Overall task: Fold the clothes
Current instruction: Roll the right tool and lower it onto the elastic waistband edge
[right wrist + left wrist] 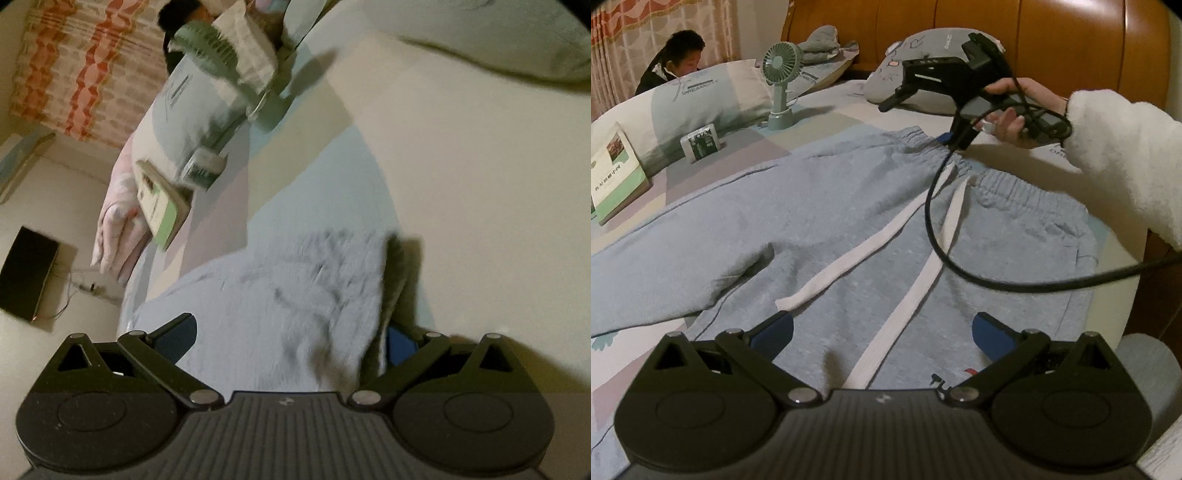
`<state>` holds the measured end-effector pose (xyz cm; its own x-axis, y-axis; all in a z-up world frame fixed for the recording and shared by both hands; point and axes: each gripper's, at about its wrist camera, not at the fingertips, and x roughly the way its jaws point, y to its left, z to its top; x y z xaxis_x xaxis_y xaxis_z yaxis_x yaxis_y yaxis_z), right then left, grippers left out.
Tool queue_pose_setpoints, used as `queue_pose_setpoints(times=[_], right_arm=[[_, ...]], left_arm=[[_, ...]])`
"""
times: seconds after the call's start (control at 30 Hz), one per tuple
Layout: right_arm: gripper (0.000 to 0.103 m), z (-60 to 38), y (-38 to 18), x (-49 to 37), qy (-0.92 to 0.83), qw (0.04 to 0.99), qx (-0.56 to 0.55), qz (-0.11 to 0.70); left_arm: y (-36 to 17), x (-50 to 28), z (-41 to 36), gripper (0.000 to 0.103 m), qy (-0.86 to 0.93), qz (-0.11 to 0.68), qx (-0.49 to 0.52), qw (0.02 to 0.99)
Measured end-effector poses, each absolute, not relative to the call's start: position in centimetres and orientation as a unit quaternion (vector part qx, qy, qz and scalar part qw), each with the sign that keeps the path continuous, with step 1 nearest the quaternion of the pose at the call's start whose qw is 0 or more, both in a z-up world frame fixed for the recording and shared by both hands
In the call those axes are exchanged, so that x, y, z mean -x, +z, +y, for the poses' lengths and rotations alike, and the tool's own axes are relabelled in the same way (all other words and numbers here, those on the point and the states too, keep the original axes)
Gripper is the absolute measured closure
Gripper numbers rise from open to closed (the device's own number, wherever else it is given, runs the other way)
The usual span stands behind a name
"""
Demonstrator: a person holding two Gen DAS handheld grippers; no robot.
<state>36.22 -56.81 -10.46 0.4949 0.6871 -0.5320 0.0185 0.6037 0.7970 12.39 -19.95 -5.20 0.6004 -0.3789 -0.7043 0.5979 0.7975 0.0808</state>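
Left wrist cam: low over the bed (849, 110), looks along the pants (849, 221) twd the headboard (1034, 37); right tongs (955, 142) in its frame. Right wrist cam: v. close at the waistband (314, 277), rolled sideways, blurred. Both share fan (781, 85) (210, 48), book (617, 173) (162, 206), pillow (701, 96) (192, 103).

Pale blue sweatpants (849, 221) with white drawstrings (831, 264) filled the centre of the left wrist frame, spread over a bedsheet (820, 118) of pastel blocks in lilac, grey-green and cream. At upper left stood a sage-green fan (781, 74) before a curtain (628, 33) patterned in orange-red and beige. An amber-brown headboard (1052, 33) ran along the top, and a fluffy white sleeve (1126, 158) entered at right. The black left gripper (882, 334) carried dark blue pads (991, 332), as did the right gripper (290, 338).
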Motion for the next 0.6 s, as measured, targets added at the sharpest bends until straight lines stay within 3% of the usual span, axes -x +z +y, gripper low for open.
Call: queue_pose_setpoints(times=[0.53, 0.6], right_arm=[[0.0, -55.2, -11.4, -37.6, 0.268, 0.768, -0.378, 0.443], [0.009, -55.4, -11.5, -36.9, 0.282, 0.777, -0.362, 0.432]], left_arm=[[-4.8, -12.7, -18.0, 0.001, -0.28, 0.334, -0.138, 0.889], [-4.9, -12.8, -17.9, 0.001, -0.28, 0.334, -0.134, 0.89]])
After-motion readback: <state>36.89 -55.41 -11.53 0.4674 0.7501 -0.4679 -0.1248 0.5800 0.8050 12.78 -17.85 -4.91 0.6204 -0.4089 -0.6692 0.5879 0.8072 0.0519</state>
